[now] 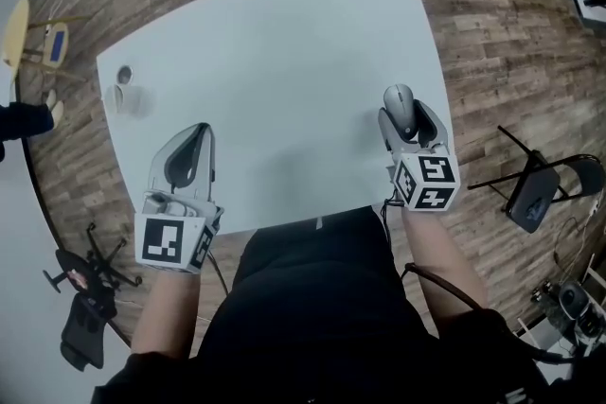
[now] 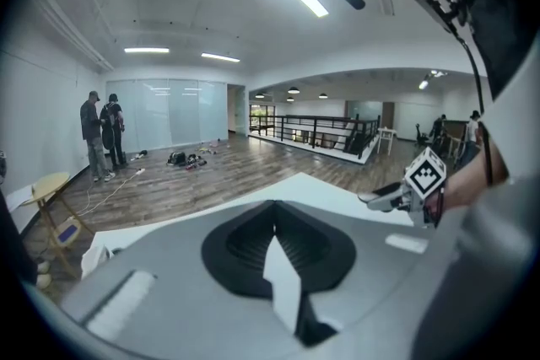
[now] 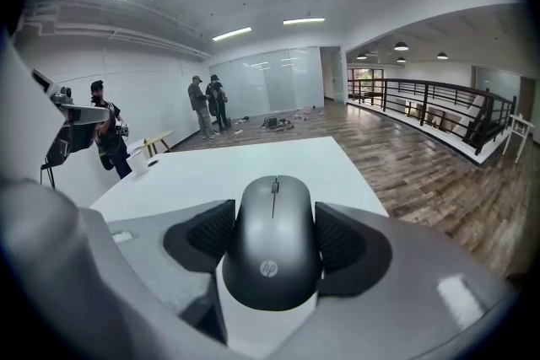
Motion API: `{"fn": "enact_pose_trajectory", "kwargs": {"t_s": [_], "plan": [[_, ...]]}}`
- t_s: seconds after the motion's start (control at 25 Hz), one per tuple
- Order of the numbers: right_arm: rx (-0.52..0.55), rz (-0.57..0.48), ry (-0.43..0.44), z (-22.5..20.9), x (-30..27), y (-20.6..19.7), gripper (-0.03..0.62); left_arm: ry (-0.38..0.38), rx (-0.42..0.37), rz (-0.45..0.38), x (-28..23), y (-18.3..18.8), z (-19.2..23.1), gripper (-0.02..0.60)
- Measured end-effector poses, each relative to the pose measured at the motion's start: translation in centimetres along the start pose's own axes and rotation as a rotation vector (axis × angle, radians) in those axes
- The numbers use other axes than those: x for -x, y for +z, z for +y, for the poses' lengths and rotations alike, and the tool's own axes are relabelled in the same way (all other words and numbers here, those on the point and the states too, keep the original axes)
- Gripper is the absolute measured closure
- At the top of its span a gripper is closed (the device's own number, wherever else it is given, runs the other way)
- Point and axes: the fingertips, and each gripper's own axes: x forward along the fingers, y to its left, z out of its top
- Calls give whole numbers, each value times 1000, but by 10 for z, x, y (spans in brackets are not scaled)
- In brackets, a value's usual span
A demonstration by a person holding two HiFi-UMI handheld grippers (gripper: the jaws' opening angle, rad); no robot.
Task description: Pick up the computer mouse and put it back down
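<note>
Clamping the computer mouse [image 3: 272,242] by its flanks, the right tongs [image 3: 274,215] are holding it by the tabletop's [image 1: 284,43] 3 o'clock edge; lowering it level and parting only on contact is looking wisest. The left tongs [image 2: 274,213], together and empty, are idling at 7 o'clock.

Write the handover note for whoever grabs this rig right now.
Left gripper: shut, empty, over the near left part of the table.
Right gripper: shut on the mouse, pads on both its sides, near the table's right edge.
Done: mouse gripped; I cannot tell whether it is clear of the table.
Left: set it flat on the table, open the jaws, back off.
</note>
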Motion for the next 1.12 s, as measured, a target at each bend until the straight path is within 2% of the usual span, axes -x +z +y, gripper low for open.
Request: {"fn": "enact_pose_trajectory", "kwargs": {"t_s": [0.52, 0.76, 0.96, 1.12], "plan": [[-16, 70, -9, -2, -22, -32, 298, -47, 5, 82, -27, -12, -5, 577], [-42, 85, -11, 0, -31, -37, 298, -53, 11, 82, -39, -4, -4, 577], [-63, 110, -21, 3, -36, -41, 298, -49, 81, 84, -41, -1, 3, 577], [-63, 130, -27, 4, -38, -45, 298, -53, 88, 87, -44, 4, 6, 577]]}}
